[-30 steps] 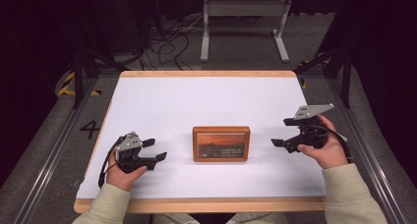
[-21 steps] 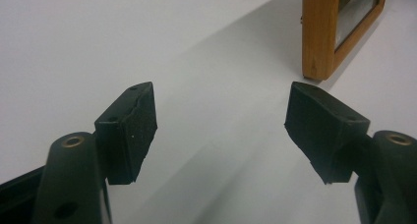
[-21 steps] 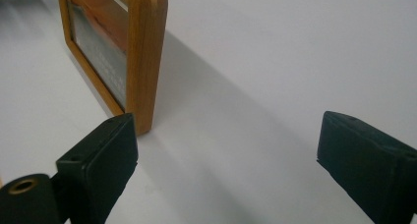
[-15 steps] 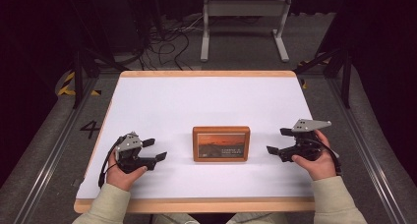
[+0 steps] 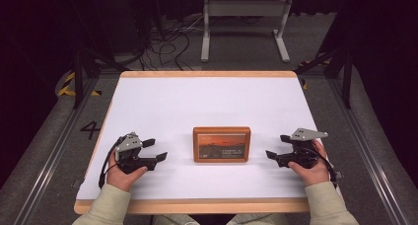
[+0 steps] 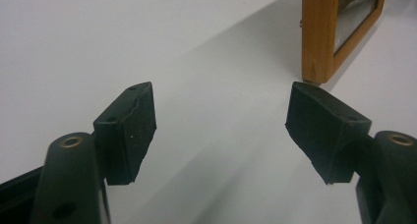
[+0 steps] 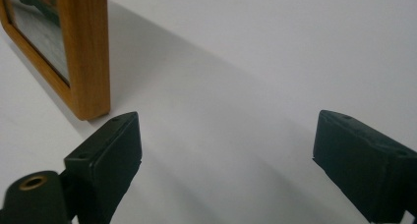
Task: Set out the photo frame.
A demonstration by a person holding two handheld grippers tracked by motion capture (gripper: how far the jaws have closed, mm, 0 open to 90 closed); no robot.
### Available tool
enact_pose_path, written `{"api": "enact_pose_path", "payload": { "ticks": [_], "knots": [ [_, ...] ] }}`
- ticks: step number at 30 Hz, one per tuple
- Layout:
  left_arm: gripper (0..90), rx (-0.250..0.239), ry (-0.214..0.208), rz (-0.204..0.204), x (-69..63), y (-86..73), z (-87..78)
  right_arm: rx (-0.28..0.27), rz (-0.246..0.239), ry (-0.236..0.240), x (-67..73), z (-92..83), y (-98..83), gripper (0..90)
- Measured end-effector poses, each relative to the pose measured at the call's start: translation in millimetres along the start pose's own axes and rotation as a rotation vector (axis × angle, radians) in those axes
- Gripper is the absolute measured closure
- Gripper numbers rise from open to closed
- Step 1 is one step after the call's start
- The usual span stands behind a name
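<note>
A small wooden picture frame (image 5: 222, 144) with a reddish sunset picture lies flat near the front middle of the white table (image 5: 207, 106). My left gripper (image 5: 155, 149) rests on the table to the frame's left, jaws open and empty, pointing at it. My right gripper (image 5: 277, 146) rests to the frame's right, also open and empty, facing the frame. In the left gripper view the frame's wooden corner (image 6: 319, 37) stands just beyond the right pad (image 6: 319, 130). In the right gripper view the frame's corner (image 7: 91, 52) stands just past the left pad (image 7: 108, 160).
The table has a wooden edge (image 5: 197, 205) at the front. Beyond its far side are cables (image 5: 162, 37) on the floor and a grey metal stand (image 5: 244, 22). Dark rails run along both sides.
My right gripper has come down and toward the front, settling on the table beside the frame's right edge. The left gripper and the frame have stayed put.
</note>
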State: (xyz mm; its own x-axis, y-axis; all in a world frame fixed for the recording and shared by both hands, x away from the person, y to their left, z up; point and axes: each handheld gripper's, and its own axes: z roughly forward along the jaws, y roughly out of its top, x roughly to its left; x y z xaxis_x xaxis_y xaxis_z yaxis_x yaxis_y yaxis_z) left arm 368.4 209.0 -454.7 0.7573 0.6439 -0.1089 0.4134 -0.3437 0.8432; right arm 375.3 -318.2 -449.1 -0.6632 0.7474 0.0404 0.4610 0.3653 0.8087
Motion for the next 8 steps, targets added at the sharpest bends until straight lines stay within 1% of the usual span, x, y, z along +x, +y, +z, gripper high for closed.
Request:
{"api": "enact_pose_path", "payload": {
  "ticks": [1,2,3,6,8],
  "knots": [
    [27.7,0.008,0.002,-0.003,0.2,-0.1,0.4,0.016,0.006,-0.002,-0.8,2.1,-1.6,12.8],
    [27.6,0.012,0.002,-0.015,0.0,-0.5,0.9,0.025,0.011,-0.003,-1.2,3.1,-2.5,12.8],
    [27.7,0.013,0.002,-0.016,0.1,-0.6,1.0,0.031,0.014,0.0,-1.6,3.6,-2.9,12.7],
    [27.7,0.014,0.005,-0.015,0.1,-0.6,1.0,0.028,0.017,-0.001,-0.6,3.3,-1.7,11.8],
    [27.6,0.012,0.007,-0.015,0.1,-0.5,0.9,0.022,0.01,-0.002,0.3,3.8,-0.7,11.1]
  ]
}}
